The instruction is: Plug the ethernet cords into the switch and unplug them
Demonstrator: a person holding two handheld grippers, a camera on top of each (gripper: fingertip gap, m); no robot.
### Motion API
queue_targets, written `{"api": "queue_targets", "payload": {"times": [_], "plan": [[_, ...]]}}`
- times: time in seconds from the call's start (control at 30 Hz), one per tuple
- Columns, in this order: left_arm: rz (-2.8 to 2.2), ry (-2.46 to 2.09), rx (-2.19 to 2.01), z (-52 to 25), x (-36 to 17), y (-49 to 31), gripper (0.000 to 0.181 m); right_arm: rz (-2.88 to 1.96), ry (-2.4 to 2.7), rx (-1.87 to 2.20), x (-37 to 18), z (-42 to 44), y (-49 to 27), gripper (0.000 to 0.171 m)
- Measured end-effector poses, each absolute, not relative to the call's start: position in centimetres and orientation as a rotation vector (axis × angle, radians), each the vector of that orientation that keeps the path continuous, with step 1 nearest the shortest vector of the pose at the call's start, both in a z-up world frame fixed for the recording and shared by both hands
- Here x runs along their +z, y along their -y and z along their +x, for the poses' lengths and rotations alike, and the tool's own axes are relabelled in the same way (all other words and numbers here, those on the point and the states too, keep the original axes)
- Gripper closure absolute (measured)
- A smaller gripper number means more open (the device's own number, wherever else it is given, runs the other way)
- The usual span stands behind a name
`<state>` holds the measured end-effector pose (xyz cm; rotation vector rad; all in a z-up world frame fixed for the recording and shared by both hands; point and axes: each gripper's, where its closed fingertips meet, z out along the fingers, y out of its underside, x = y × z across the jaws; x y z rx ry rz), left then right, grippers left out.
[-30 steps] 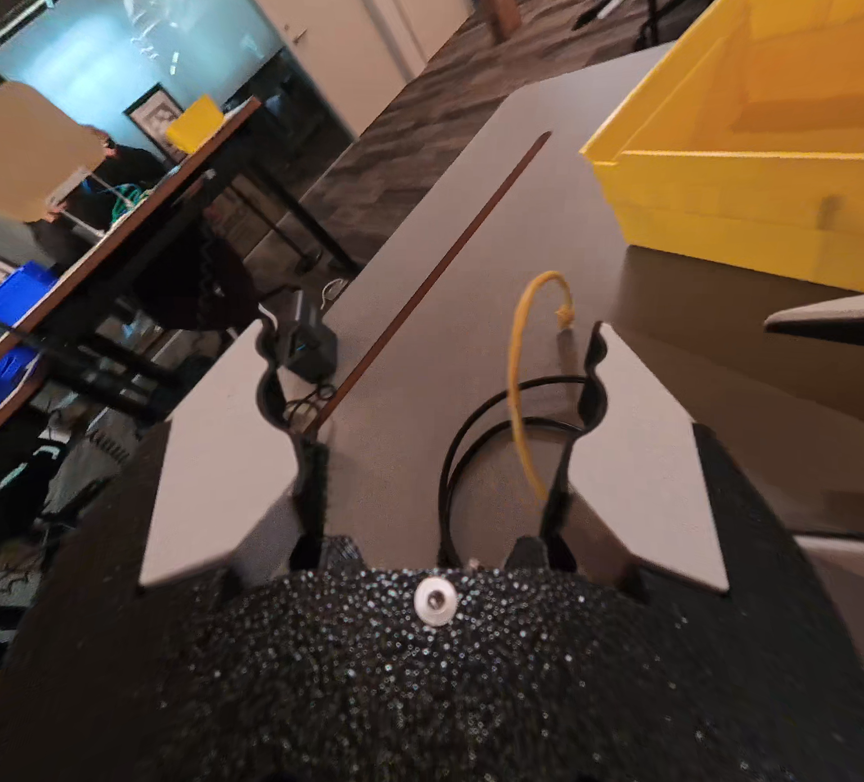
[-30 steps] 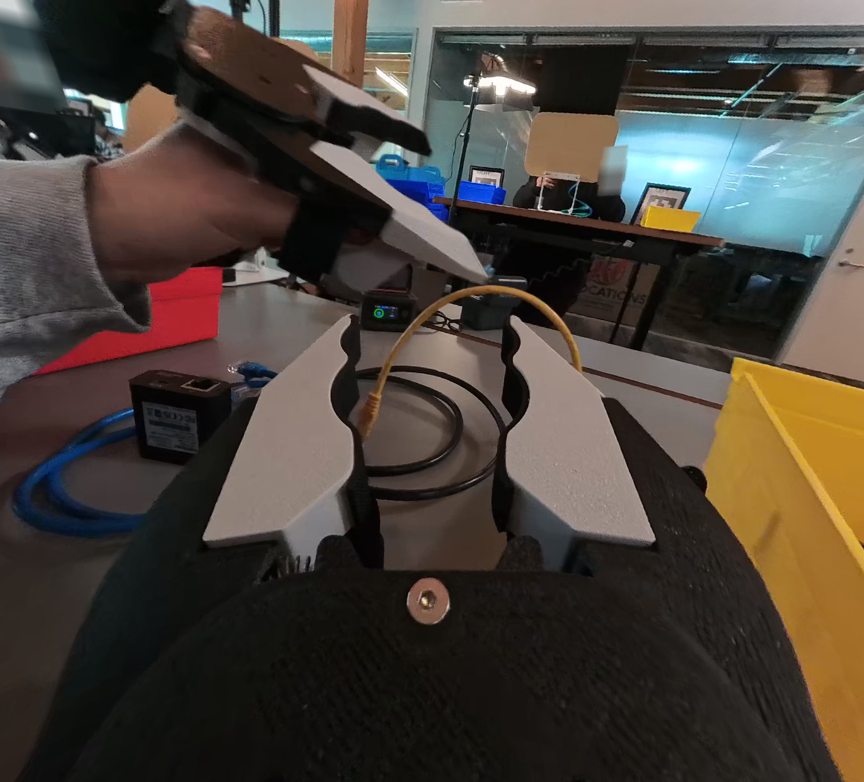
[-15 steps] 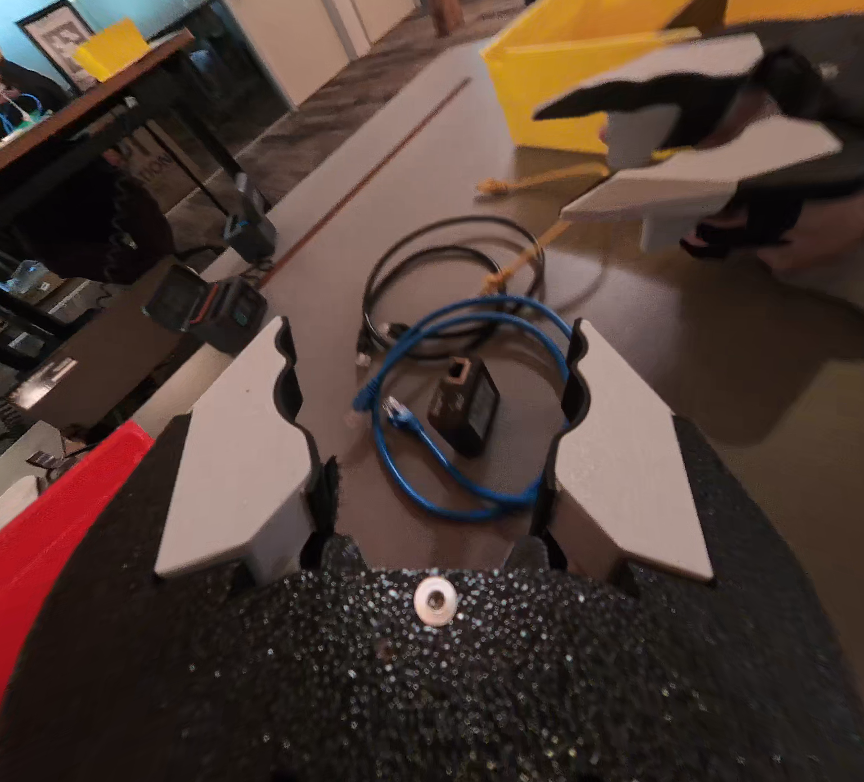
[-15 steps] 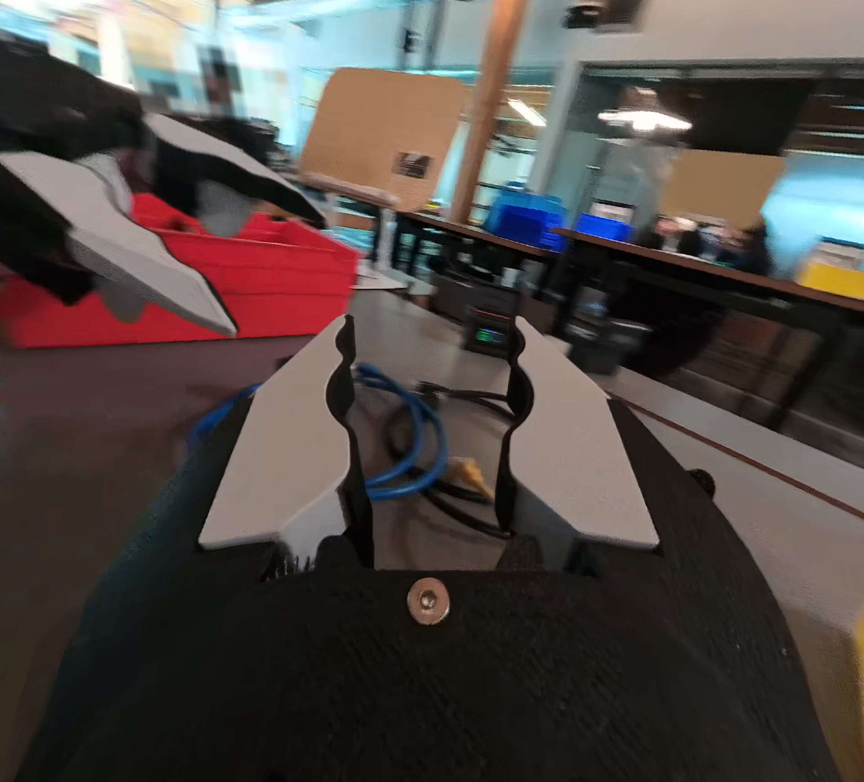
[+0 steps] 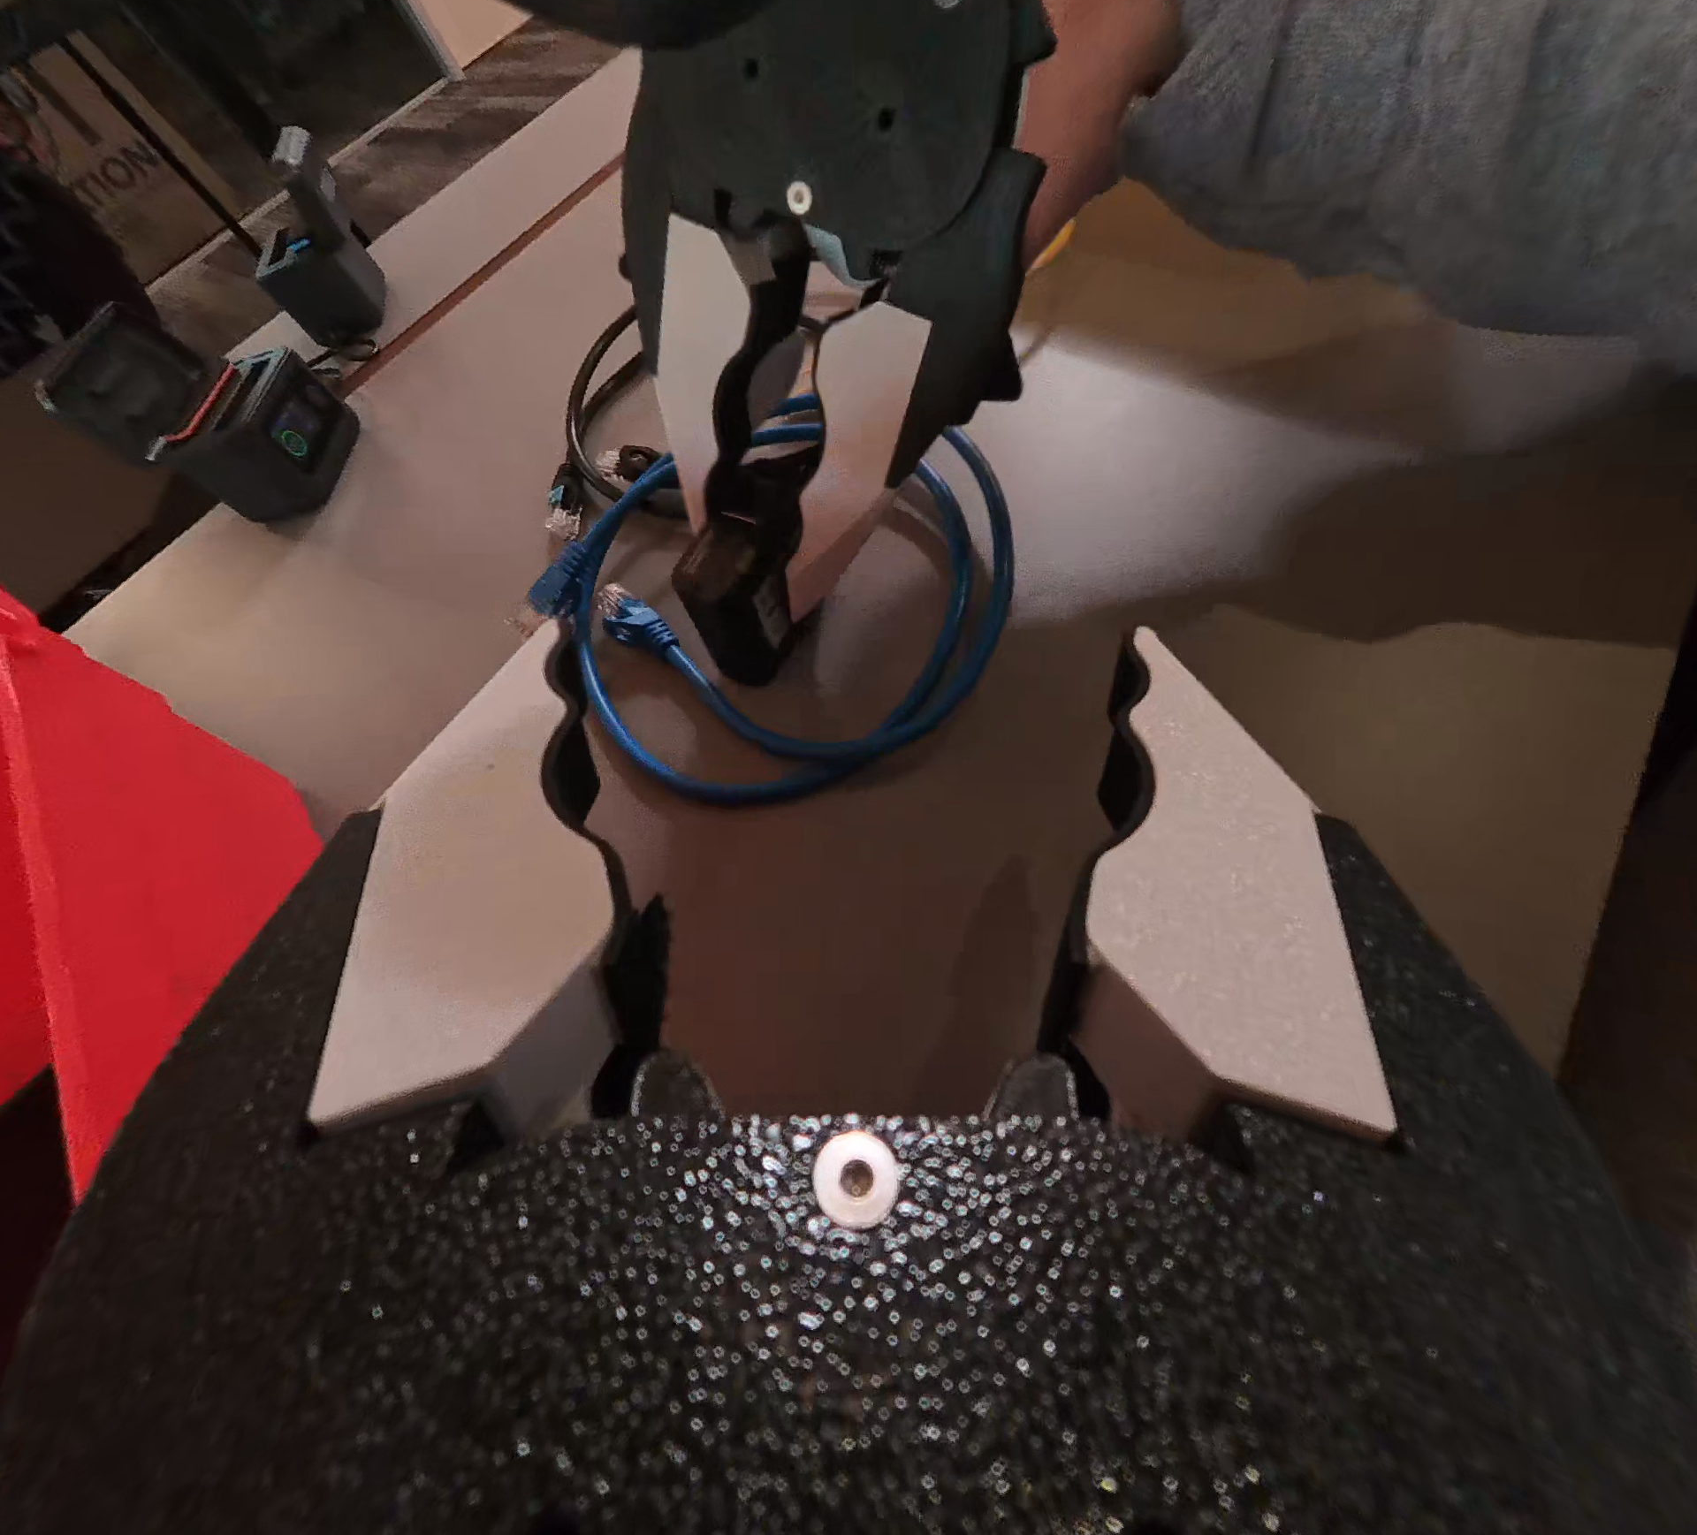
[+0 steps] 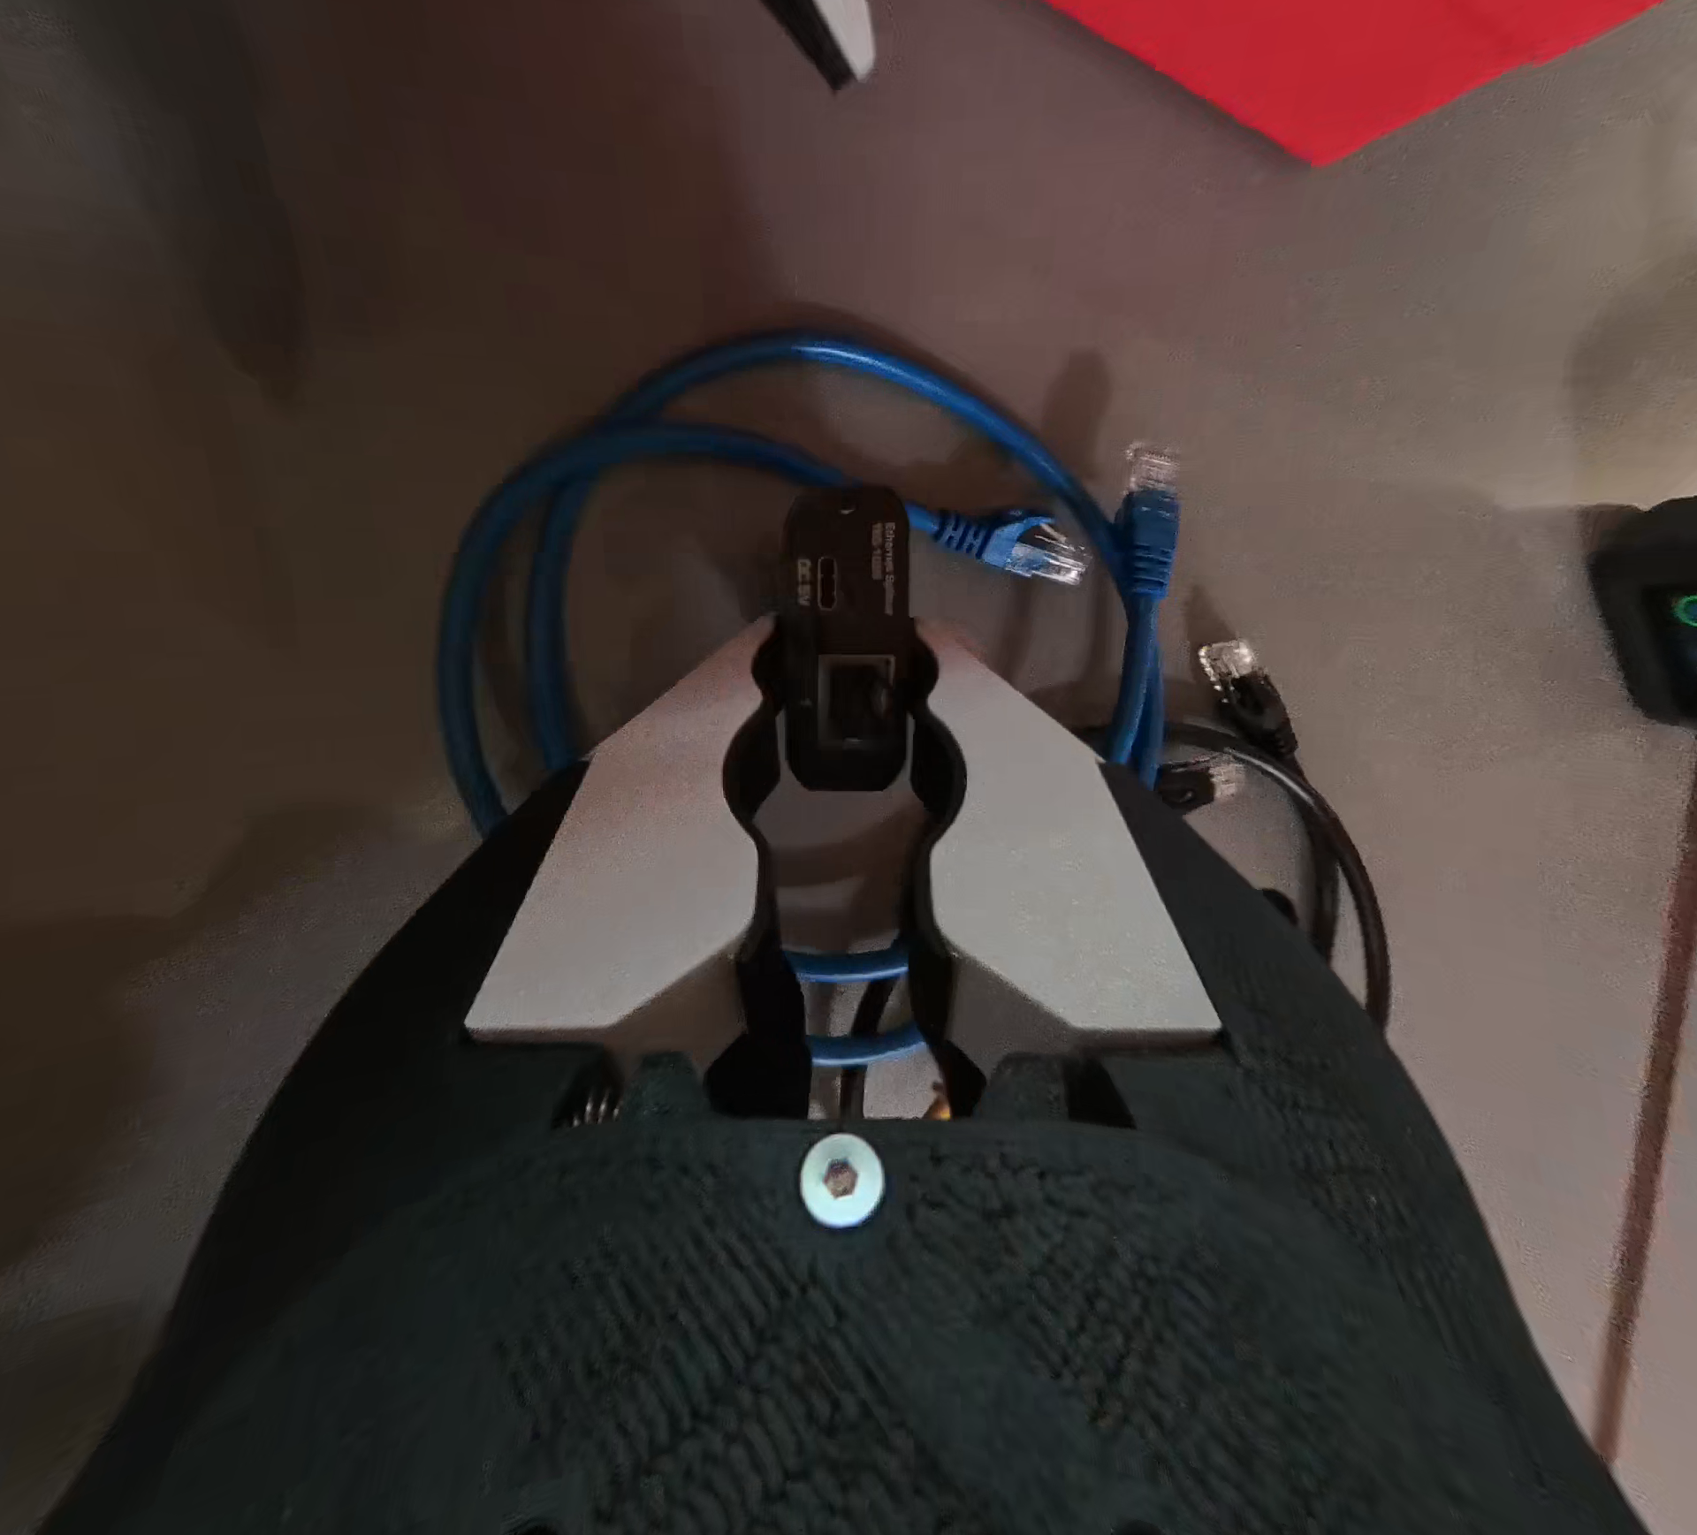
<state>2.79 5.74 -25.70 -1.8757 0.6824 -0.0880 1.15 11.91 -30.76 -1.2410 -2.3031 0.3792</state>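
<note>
The small black switch (image 6: 845, 573) stands tilted on the grey table, inside a loose coil of blue ethernet cord (image 6: 455, 628). My right gripper (image 6: 845, 646) is shut on the switch, one finger on each side. In the left wrist view the right gripper (image 5: 758, 564) comes down from above onto the switch (image 5: 744, 628). Both blue plugs (image 6: 1038, 554) lie free beside it. A black cord (image 6: 1359, 894) lies coiled just behind. My left gripper (image 5: 845, 665) is open and empty, a short way from the blue cord (image 5: 1001, 554).
A red bin (image 5: 110, 802) is close on the left of my left gripper. Two black powered devices (image 5: 266, 435) stand near the table's far left edge. A person's grey sleeve (image 5: 1377, 68) reaches over the table from the right. About 9 cm separates my left fingertips from my right.
Both grippers swung from the yellow bin side to the switch. The right gripper came down and shut on the switch. The left gripper moved closer and stayed open.
</note>
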Motion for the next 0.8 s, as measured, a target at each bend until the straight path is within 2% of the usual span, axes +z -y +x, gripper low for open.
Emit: {"api": "queue_targets", "payload": {"times": [0.03,0.1,0.2,0.3,0.43,0.5,0.67,0.8], "plan": [[-1.874,-0.675,-0.088,2.7,-25.6,-5.9,0.07,-1.266,2.298,0.411,-30.4,1.3,-11.8,0.148],[-1.882,-0.675,-0.072,2.6,-25.9,-6.4,0.072,-1.293,2.286,0.568,-29.2,2.0,-10.4,0.148],[-1.974,-0.681,-0.015,1.7,-27.5,-7.4,0.087,-1.29,2.254,0.918,-26.6,3.5,-6.6,0.149],[-1.993,-0.749,-0.289,4.3,-28.2,-7.1,0.095,-1.224,2.226,1.052,-25.0,4.7,-4.2,0.149],[-1.892,-0.851,-0.672,8.0,-26.9,-5.8,0.127,-1.188,2.199,1.174,-23.5,5.6,-2.7,0.149],[-1.843,-0.917,-0.82,9.5,-26.3,-4.9,0.156,-1.194,2.169,1.214,-22.9,5.7,-2.7,0.149],[-1.796,-0.919,-0.741,9.4,-25.9,-5.9,0.158,-1.195,2.097,1.216,-21.9,5.3,-3.7,0.149],[-1.794,-0.848,-0.536,7.1,-26.0,-7.5,0.159,-1.144,1.913,1.314,-19.0,5.4,-5.2,0.132]]}}
